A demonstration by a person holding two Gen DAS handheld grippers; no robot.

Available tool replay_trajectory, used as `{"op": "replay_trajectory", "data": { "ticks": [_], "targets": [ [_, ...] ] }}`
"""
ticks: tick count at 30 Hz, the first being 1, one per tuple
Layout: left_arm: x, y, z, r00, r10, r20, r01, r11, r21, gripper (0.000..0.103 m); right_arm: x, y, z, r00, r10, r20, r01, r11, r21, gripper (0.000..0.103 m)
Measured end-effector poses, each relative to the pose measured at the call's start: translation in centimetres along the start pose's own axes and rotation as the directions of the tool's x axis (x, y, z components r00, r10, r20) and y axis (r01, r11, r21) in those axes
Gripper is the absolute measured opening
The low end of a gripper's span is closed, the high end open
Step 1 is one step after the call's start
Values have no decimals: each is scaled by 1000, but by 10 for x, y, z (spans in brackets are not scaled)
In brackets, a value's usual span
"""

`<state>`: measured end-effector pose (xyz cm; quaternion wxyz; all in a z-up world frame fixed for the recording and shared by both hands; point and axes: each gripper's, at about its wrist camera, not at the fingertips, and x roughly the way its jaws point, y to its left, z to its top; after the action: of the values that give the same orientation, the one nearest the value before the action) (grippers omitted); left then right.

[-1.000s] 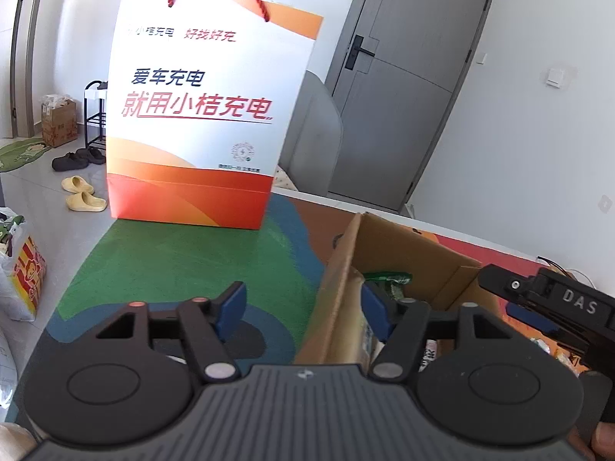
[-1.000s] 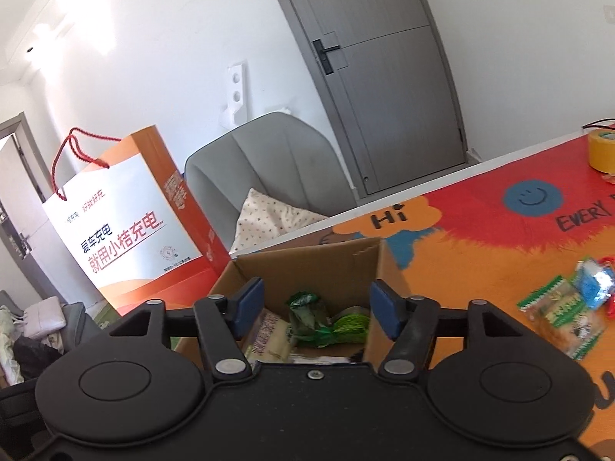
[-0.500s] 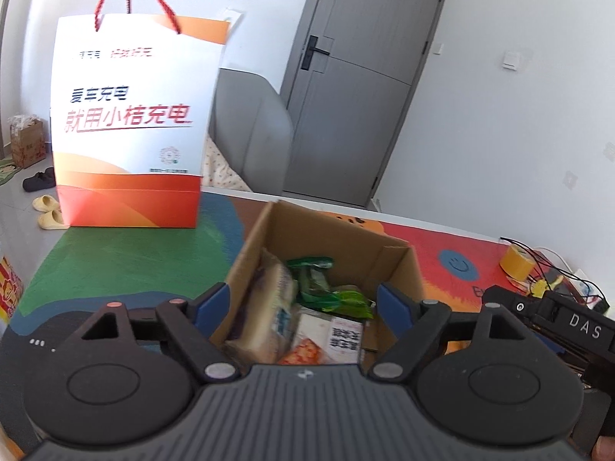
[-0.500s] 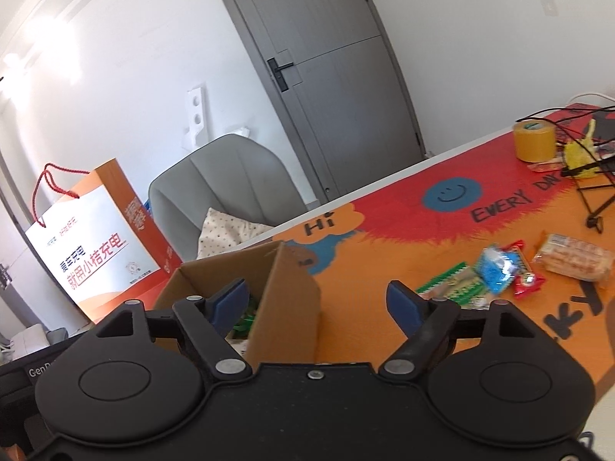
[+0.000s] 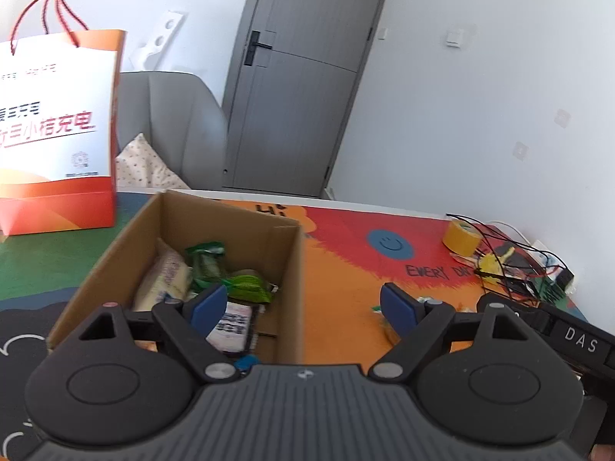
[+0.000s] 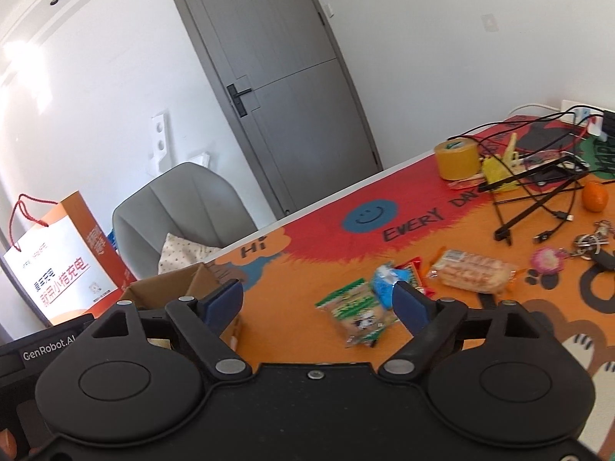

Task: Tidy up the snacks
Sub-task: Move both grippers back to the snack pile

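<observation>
An open cardboard box sits on the colourful table mat and holds several snack packets, among them green ones and a pale one. My left gripper is open and empty, held over the box's right wall. My right gripper is open and empty, above the mat. Just beyond it lie a green packet, a blue packet and a long biscuit packet. The box corner shows at its left.
An orange and white paper bag stands behind the box on the left. A yellow tape roll, black cables, an orange fruit and keys lie at the right. A grey chair and door stand beyond the table.
Both grippers have swung to the right, away from the bag and box towards the loose packets. Both have opened wider. The right view now shows the packets and the cables.
</observation>
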<state>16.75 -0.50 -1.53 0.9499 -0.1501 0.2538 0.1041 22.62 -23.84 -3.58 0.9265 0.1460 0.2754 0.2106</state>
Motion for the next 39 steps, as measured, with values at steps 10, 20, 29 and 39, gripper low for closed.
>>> {"op": "replay_trajectory", "data": {
  "ticks": [10, 20, 29, 39],
  "targets": [
    [21, -42, -10, 999, -32, -39, 35, 997, 66, 86, -9, -45, 3, 998, -51, 22, 50, 998, 49, 85],
    [53, -75, -16, 997, -19, -76, 27, 994, 104, 86, 1, -86, 8, 996, -78, 41, 74, 994, 84, 83],
    [93, -103, -27, 992, 12, -123, 5, 991, 137, 86, 35, -120, 14, 997, -80, 15, 77, 989, 125, 70],
    [135, -117, -37, 986, 63, -157, -38, 986, 160, 86, 74, -138, 17, 998, -62, -21, 65, 987, 148, 67]
  ]
}}
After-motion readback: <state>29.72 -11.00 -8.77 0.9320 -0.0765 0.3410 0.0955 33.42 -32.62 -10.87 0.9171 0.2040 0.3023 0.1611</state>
